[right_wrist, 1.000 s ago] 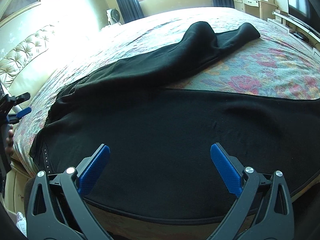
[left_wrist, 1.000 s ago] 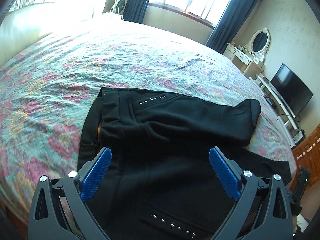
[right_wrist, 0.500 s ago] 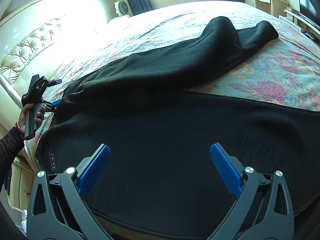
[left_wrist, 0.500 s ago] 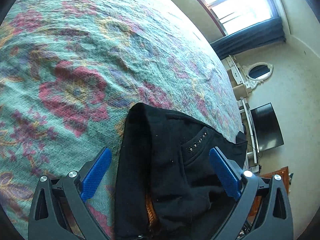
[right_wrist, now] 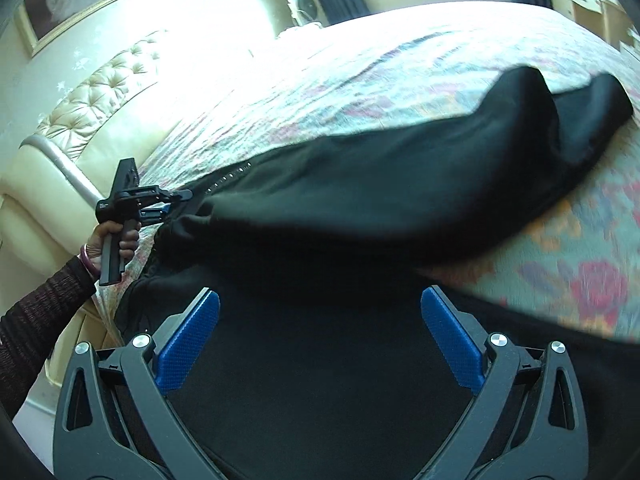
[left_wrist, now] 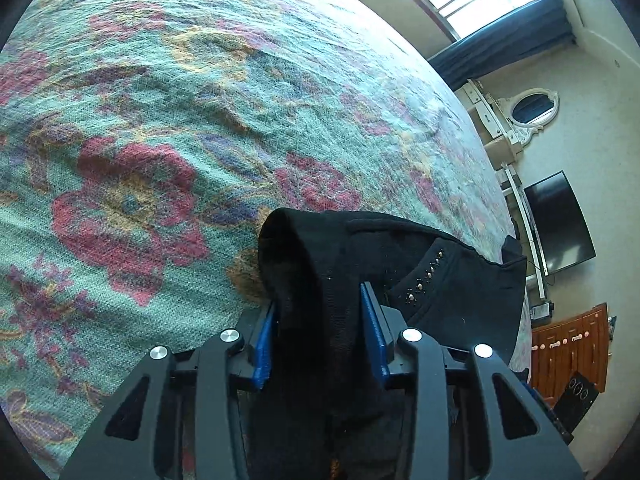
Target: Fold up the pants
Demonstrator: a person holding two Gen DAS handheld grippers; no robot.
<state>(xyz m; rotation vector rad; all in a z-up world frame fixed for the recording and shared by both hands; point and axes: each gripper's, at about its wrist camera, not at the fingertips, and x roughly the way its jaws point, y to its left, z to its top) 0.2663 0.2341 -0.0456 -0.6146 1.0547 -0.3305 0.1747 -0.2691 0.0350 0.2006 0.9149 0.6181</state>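
Now the bed [left_wrist: 168, 128], under its floral cover, carries the pants [right_wrist: 380, 184], which lie spread black across it: one leg runs away toward the far side, the other stretches across the near edge under my right hand-held gripper [right_wrist: 320, 340]. The waist end sits at the side near the headboard [right_wrist: 92, 120], where a row of studs shows on the cloth.

What has changed is at that waist end. My left hand-held gripper [left_wrist: 320, 332] stood wide over the middle of the pants a second ago; since then it has swung to the waist corner, and its jaws have just been closing. A thick bunch of black cloth now sits between the blue pads [left_wrist: 374, 336], which press on it from both sides, so I judge the corner caught, though the grip takes in a fat fold and not a clean single edge. From the right wrist view I see my left hand [right_wrist: 116, 240] holding the tool at that same corner.

My right hand-held gripper is wide, holding nothing, with only the near leg below it. With one corner pinned, the fold can begin once the right takes its own hold.
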